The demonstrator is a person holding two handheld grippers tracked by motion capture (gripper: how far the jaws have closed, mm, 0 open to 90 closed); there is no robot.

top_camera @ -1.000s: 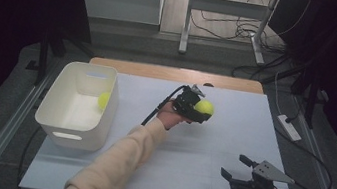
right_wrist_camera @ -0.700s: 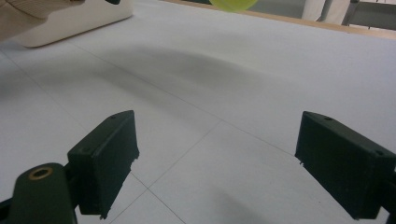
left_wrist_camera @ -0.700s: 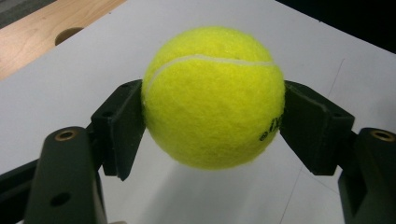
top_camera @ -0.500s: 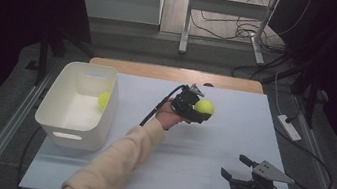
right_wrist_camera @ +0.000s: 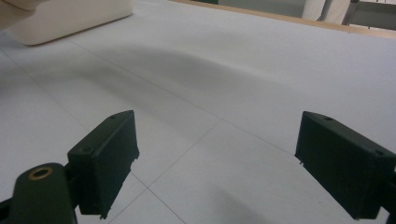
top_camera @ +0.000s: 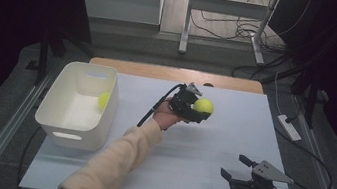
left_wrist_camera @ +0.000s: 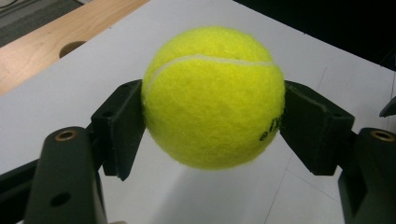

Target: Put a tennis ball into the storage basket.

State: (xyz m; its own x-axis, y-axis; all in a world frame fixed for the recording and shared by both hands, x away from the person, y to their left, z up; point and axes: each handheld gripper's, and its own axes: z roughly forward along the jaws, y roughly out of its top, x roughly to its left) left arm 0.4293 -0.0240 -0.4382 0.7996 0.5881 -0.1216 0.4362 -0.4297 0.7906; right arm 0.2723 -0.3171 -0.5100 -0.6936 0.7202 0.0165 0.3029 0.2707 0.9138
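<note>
no change vs a sec ago: l gripper [top_camera: 198, 110] clamped on ball [top_camera: 203, 105], mid-table, right of bin [top_camera: 54, 119]. r gripper [top_camera: 234, 168] jaws apart, idle near right. carry to bin pending.

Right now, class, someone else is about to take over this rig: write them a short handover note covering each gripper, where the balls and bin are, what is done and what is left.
Left gripper: shut on a tennis ball, held above the white table, right of the bin.
Right gripper: open, holding nothing, low over the table's near right corner.
White bin: at the table's left side, with one other ball already inside.
Done: one ball binned, a second picked up.
Left, most likely: carry the held ball left over the bin and release it.
</note>
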